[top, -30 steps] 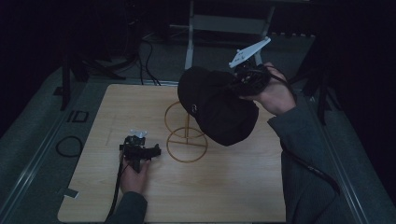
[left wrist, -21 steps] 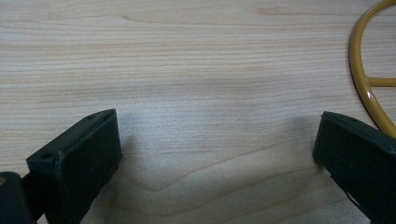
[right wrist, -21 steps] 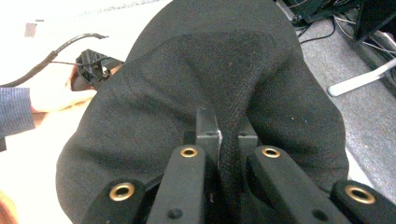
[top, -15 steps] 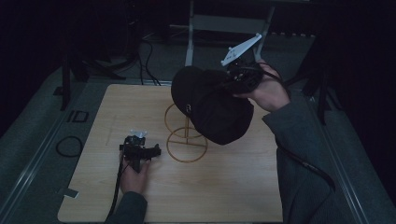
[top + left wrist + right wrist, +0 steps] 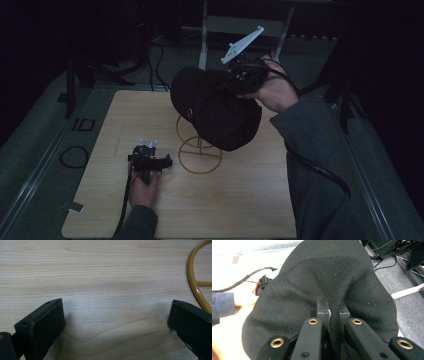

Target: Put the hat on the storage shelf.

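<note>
held aloft over the tabletop point(image 5: 240, 200) near its far edge: black cap point(image 5: 215, 107), a fold pinched tight in the right gripper point(image 5: 239, 80), hanging above a gold wire stand point(image 5: 200, 155). resting near the left edge, left gripper point(image 5: 148, 161), jaws spread wide, holding nothing.

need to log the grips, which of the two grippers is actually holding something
The right gripper, raised above the gold wire stand, is shut on a fold of the black cap. The left gripper rests open on the table.
</note>
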The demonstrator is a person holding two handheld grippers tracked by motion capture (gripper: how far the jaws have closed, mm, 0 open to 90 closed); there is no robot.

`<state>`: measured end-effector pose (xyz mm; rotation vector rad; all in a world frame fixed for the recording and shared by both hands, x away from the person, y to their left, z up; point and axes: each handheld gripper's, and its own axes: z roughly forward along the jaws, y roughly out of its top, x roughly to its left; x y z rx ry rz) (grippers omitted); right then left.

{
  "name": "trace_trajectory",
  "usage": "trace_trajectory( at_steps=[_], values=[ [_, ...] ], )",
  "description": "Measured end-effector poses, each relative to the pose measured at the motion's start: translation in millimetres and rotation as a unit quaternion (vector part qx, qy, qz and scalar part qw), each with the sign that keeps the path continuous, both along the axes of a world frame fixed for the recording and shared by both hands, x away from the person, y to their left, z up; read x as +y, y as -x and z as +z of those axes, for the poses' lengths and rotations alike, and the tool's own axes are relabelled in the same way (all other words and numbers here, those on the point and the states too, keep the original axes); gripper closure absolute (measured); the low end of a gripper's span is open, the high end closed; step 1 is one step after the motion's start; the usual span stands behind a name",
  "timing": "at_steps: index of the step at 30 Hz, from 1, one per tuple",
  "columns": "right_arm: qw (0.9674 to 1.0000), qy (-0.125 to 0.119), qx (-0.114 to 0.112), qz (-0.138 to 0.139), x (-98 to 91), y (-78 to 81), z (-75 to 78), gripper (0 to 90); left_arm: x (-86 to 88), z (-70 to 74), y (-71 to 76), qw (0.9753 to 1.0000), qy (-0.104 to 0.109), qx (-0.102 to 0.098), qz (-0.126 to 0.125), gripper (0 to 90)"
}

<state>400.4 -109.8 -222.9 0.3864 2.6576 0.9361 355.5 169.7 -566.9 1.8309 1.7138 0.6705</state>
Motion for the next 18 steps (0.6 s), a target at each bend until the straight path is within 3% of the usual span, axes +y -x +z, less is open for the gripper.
trace_trajectory(
  at_steps=[11,18],
  values=[
    [0.9992,0.040,0.001,0.008,50.9,-10.7,-17.0,85.3,0.0,0.0,0.0,1.0000,0.000,0.000,0.000,0.7],
    [0.9984,0.057,0.003,0.004,71.6,-18.5,-39.5,83.2,0.0,0.1,0.0,1.0000,0.000,0.000,0.000,0.7]
  ],
)
